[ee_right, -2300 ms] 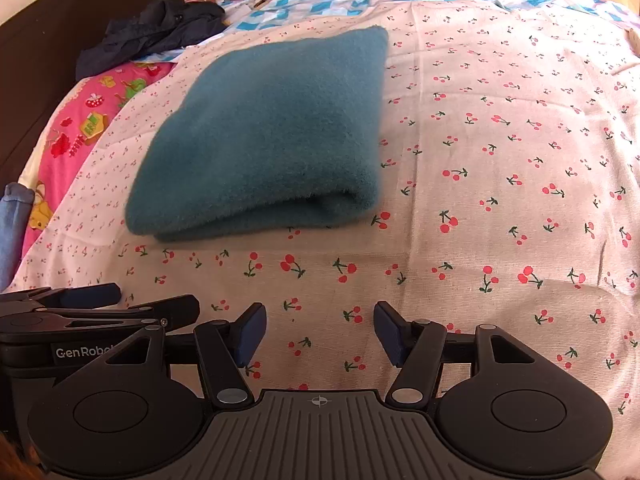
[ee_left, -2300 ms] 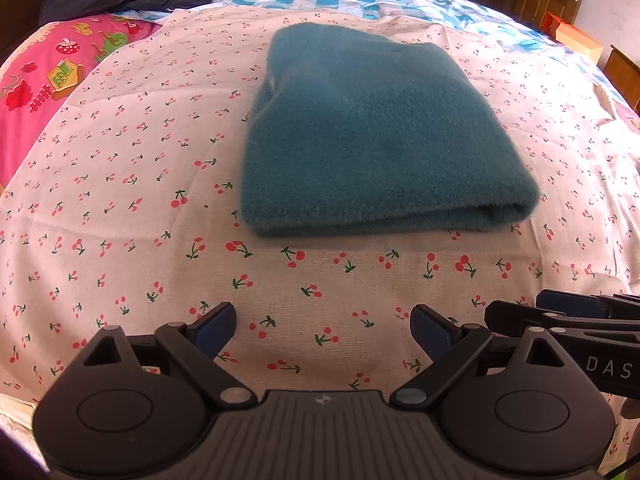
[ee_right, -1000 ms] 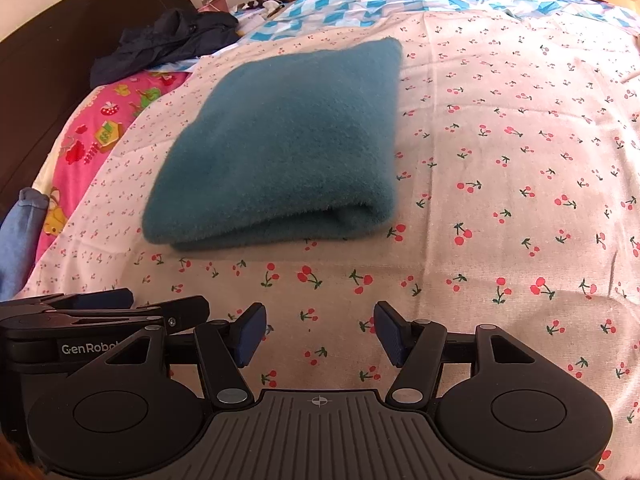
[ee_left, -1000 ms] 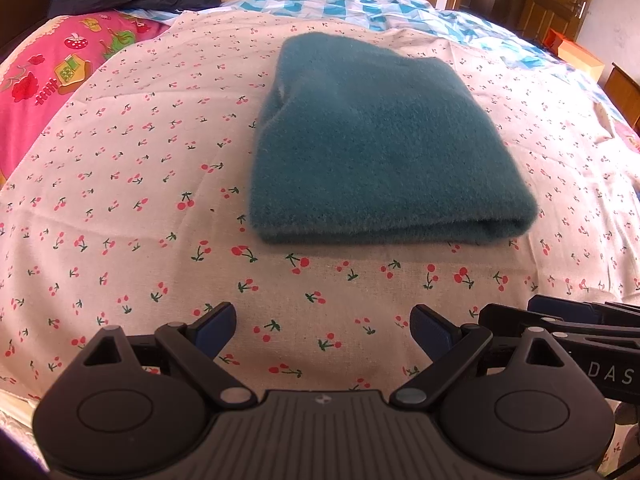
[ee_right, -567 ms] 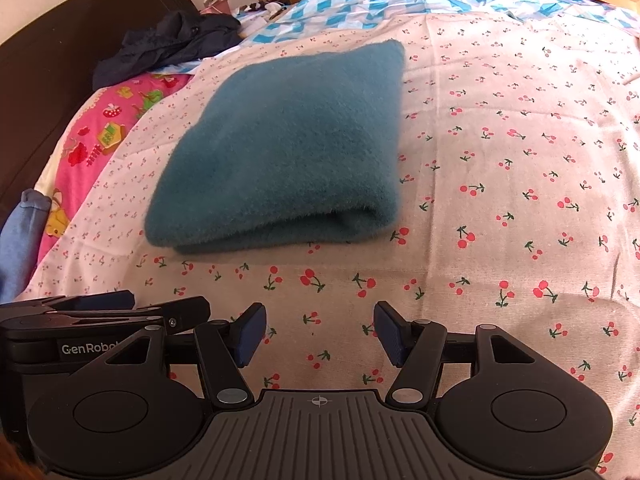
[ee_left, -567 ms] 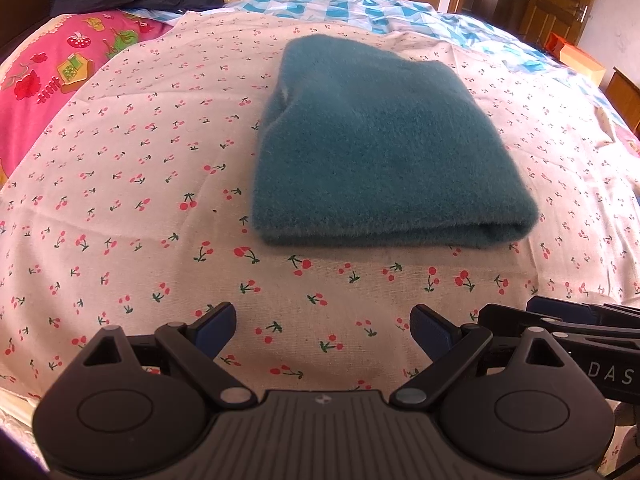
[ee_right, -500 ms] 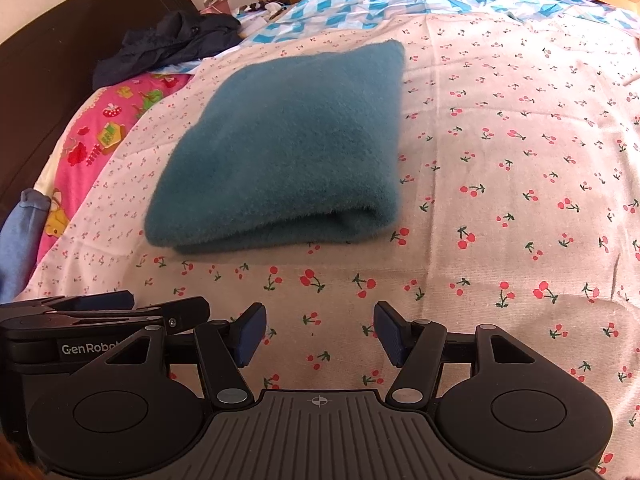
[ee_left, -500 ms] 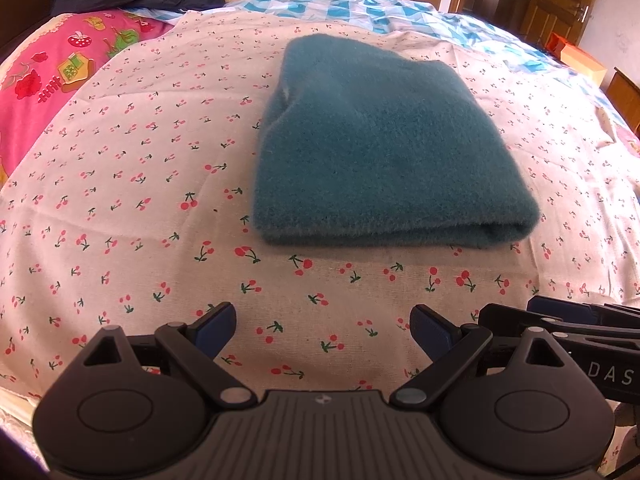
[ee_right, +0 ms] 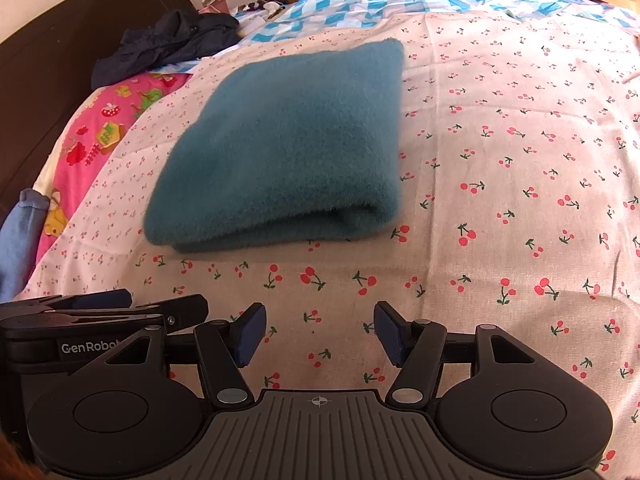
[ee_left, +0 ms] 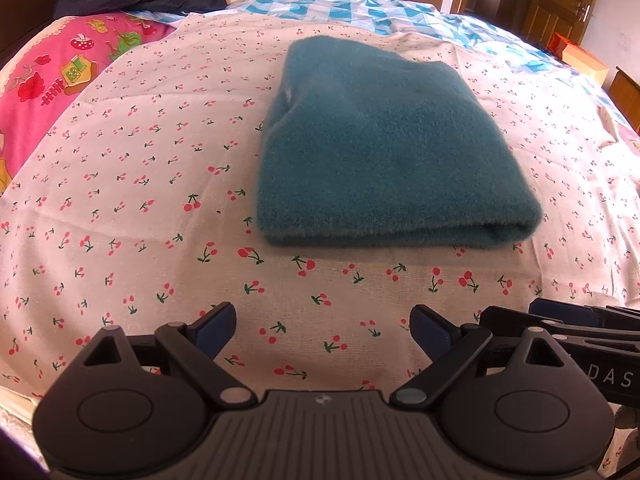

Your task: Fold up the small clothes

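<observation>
Teal fleece garment [ee_left: 384, 148] folded into a thick rectangle, flat on the cherry-print sheet [ee_left: 120, 184]; seen from the left wrist at about 12 to 1 o'clock ahead of the fingers, from the right wrist at about 11 o'clock. Rounded fold edge toward 4 o'clock in the left view, stacked open layers along the near side.

Left gripper [ee_left: 323, 326]: spread wide, nothing between the blue pads, hovering over bare sheet near the garment's front edge, not touching it. Right gripper [ee_right: 320, 334]: likewise wide apart and empty, just beside the left tool, which shows at 9 o'clock in the right view.

Dark jacket [ee_right: 168, 42] heaped at 10 o'clock by the headboard, pink printed pillow [ee_left: 44, 92] at 9 to 10 o'clock, light blue cloth [ee_right: 20, 236] at the 9 o'clock rim, blue checked bedding [ee_left: 360, 8] beyond at 12 o'clock.

Probably near done, or one more fold pending.

Risks from here:
- Pinching only the top layer at the near edge: fold peels open, stack slides apart.
- Pads going too deep: cherry sheet caught along with the fleece, dragged and bunched on the lift.
- Uneven lift, one tool ahead of the other: skewed, lopsided fold.
- Plush, springy pile: likely to bulge back and unroll unless pressed flat.
- Tools crowded side by side: fingers knocking together on any inward move.
</observation>
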The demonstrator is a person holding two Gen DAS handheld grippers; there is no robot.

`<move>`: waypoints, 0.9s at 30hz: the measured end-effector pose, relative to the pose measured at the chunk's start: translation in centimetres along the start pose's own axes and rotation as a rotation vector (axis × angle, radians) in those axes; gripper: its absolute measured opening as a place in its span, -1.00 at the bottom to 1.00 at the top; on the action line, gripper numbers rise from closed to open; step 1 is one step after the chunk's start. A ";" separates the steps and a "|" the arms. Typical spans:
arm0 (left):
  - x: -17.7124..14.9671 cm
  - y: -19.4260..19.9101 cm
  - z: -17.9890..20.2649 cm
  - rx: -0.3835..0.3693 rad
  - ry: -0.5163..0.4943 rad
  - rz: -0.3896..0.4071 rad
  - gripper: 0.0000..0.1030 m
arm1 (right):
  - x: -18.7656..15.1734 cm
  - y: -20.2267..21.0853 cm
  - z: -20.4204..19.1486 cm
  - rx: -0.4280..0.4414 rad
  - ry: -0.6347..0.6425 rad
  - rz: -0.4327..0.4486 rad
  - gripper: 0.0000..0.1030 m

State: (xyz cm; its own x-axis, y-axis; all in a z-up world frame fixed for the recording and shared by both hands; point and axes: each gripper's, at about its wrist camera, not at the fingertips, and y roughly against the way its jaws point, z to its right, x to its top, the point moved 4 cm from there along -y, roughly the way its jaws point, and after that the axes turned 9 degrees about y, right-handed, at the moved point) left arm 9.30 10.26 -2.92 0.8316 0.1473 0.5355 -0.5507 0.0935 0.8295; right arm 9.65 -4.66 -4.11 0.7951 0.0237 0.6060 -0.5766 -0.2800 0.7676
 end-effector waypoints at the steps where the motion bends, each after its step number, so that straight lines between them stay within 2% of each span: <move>1: 0.0 0.0 0.0 -0.001 0.001 0.000 0.90 | 0.0 0.0 0.0 0.001 -0.001 0.000 0.16; 27: 0.0 0.1 -0.1 -0.007 0.012 0.001 0.90 | 0.1 0.0 0.0 0.001 -0.005 0.000 0.17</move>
State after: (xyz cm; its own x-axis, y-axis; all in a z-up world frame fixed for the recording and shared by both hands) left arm 9.27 10.40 -2.83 0.8302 0.1592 0.5343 -0.5520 0.1006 0.8277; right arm 9.70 -4.64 -4.06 0.7959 0.0190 0.6052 -0.5767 -0.2806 0.7673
